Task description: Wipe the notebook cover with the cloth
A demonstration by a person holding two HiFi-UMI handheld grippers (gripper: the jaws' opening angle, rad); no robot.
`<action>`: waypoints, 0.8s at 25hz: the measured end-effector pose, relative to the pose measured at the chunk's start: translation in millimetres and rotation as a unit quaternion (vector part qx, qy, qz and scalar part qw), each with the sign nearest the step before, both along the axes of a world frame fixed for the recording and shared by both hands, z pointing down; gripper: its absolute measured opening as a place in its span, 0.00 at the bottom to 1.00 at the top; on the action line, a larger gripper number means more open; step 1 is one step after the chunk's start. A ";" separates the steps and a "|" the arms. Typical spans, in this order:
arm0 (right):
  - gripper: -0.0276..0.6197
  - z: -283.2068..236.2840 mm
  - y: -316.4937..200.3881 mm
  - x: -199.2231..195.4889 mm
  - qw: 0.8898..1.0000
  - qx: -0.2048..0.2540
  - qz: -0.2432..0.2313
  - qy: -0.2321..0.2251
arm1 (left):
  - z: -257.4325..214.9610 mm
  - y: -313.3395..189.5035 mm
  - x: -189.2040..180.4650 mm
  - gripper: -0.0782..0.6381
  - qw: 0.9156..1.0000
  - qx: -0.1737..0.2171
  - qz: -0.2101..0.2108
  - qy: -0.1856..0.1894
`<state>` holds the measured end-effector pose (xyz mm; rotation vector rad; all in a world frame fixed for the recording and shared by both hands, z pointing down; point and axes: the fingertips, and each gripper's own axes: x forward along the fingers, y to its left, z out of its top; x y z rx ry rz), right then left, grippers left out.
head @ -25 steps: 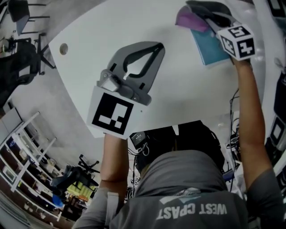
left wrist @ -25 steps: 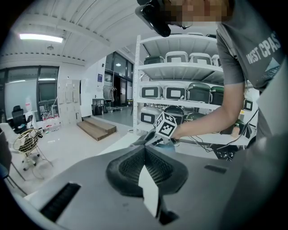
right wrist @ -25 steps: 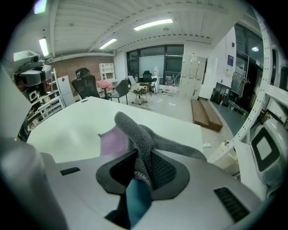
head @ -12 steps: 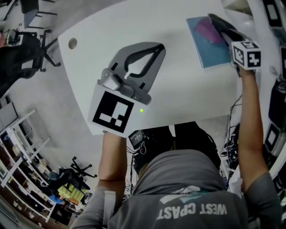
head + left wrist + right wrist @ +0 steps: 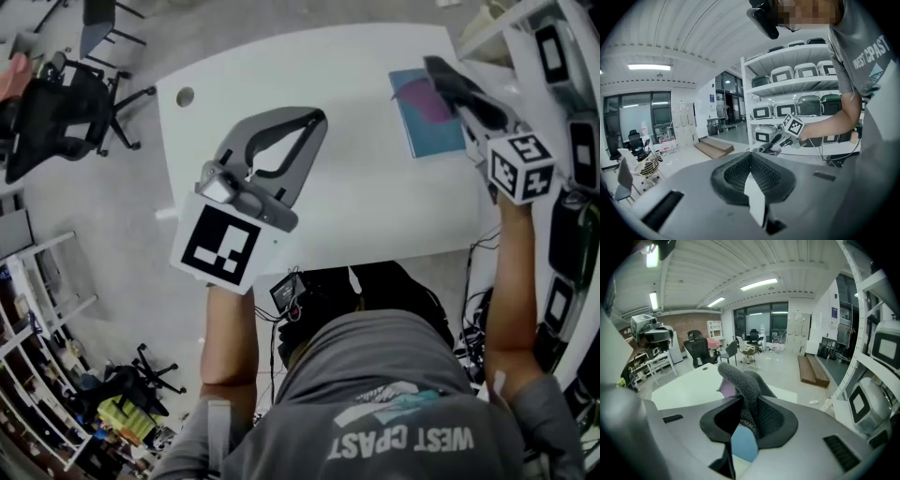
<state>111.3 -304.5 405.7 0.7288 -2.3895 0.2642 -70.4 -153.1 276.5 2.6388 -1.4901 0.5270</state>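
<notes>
With your right gripper (image 5: 442,82) pinching the cloth (image 5: 424,98) over the notebook (image 5: 429,139) on the table (image 5: 356,202), you needed to lay it flat and sweep the whole cover, while your left gripper (image 5: 317,117), jaws pressed together on nothing, hung well left of the notebook.

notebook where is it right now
Upper right of the head view: the teal notebook lies flat near the white table's right edge, beneath the cloth pinched in the right claw.

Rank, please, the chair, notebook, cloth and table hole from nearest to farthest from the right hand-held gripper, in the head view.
1. Cloth, clamped by that hand-held gripper.
2. Notebook, directly below.
3. Table hole, far left.
4. Chair, floor beyond.
</notes>
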 end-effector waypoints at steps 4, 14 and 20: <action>0.20 -50.7 35.4 -18.7 0.999 0.025 -0.036 -0.026 | -30.0 18.6 -15.8 0.11 1.000 0.021 -0.016 -0.015; 0.19 -155.1 132.1 -54.6 0.984 0.113 -0.129 -0.051 | -81.7 73.5 -28.0 0.11 0.995 0.059 -0.043 -0.064; 0.19 -198.2 180.0 -60.4 0.973 0.141 -0.162 -0.078 | -95.7 110.6 -27.5 0.11 0.992 0.073 -0.057 -0.084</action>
